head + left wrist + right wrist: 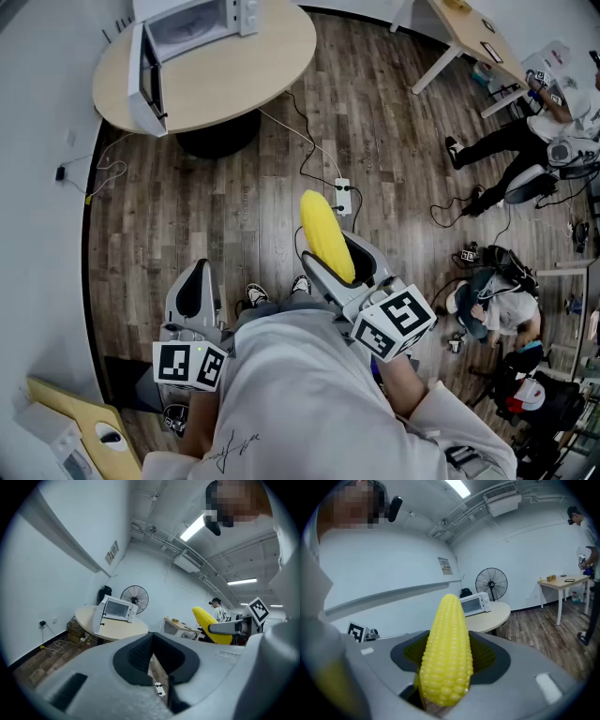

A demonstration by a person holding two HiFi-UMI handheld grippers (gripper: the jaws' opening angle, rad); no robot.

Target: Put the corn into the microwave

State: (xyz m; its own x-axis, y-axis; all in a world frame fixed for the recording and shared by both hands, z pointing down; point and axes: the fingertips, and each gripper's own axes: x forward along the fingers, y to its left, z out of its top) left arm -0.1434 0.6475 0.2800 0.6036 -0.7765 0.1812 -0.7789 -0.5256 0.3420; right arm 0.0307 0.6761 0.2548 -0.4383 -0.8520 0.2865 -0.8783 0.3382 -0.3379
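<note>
A yellow corn cob stands up between the jaws of my right gripper, which is shut on its lower half. In the right gripper view the corn fills the middle and hides the gap of the gripper. The white microwave sits on a round table far ahead, its door swung open to the left. It also shows small as the microwave and as the microwave. My left gripper is shut with nothing in it, well short of the table.
A white power strip and its cables lie on the wood floor between me and the table. A standing fan is behind the table. A desk and seated people are at the right. A wall runs along the left.
</note>
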